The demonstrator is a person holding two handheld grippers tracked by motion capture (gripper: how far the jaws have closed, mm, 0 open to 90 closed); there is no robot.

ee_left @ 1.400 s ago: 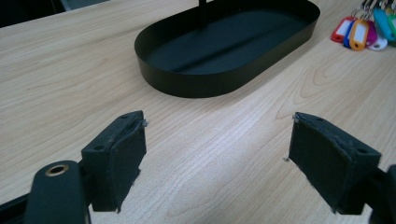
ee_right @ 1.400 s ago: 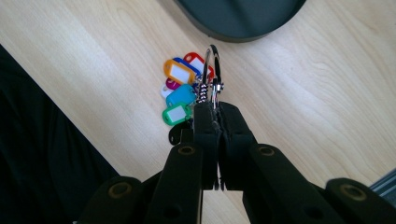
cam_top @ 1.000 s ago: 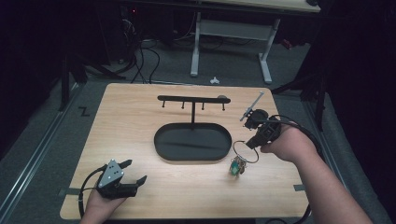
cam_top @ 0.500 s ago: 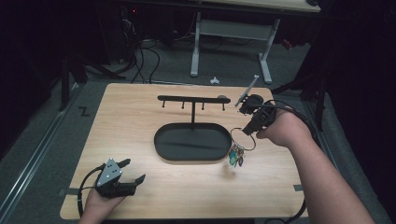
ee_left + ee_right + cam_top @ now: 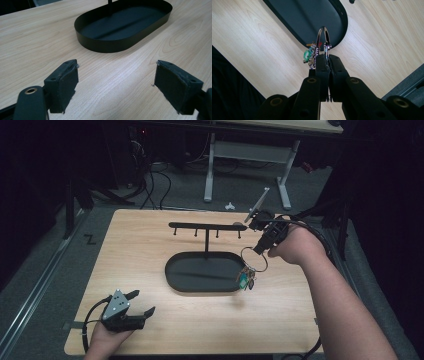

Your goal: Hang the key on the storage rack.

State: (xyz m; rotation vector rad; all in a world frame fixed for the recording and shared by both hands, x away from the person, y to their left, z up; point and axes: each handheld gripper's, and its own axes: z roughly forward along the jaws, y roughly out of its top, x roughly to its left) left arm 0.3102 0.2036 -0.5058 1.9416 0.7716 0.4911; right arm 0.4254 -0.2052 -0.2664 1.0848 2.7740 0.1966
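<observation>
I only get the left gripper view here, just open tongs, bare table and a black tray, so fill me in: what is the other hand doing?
Observer: The right tongs are shut on a key ring.
Operator: Anything hanging from it?
Observer: A green tag and some keys dangle above the tray's right end.
Operator: Is there something to hang it on?
Observer: A black hook bar stands on a post rising from the tray, just left of that hand.
</observation>
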